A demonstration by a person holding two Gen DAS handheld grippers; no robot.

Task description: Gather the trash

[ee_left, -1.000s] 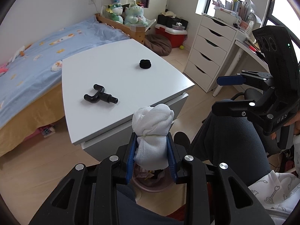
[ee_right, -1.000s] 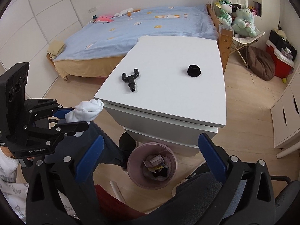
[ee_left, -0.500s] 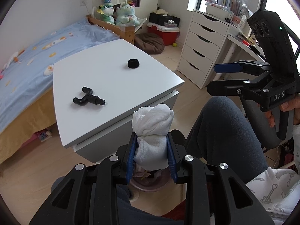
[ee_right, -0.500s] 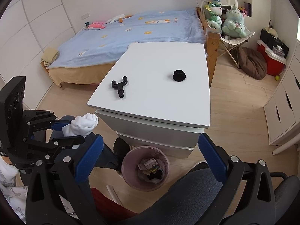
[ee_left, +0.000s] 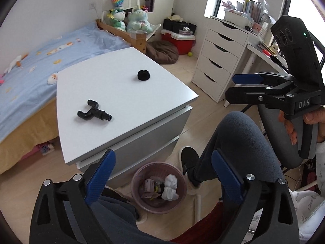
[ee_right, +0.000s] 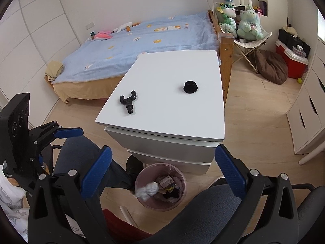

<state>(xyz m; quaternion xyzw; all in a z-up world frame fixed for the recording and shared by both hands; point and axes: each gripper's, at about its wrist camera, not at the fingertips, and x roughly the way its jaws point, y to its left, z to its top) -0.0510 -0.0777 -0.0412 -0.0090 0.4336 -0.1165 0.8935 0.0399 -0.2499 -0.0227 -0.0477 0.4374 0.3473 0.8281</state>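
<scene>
Holding our left gripper (ee_left: 162,172) spread wide and empty above the pink bin (ee_left: 138,174), we see the white wad (ee_left: 170,187) lying inside among other scraps. Our right gripper (ee_right: 162,170) is equally wide apart, gripping nothing, over the same bin.

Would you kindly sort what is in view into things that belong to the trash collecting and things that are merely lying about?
Part of the job:
- white crumpled wad, lying in the bin
- pink wastebasket, on the floor by the cabinet
- left gripper, open
- right gripper, open

Just lying about:
- black Y-shaped fitting
- black round cap
- white cabinet
</scene>
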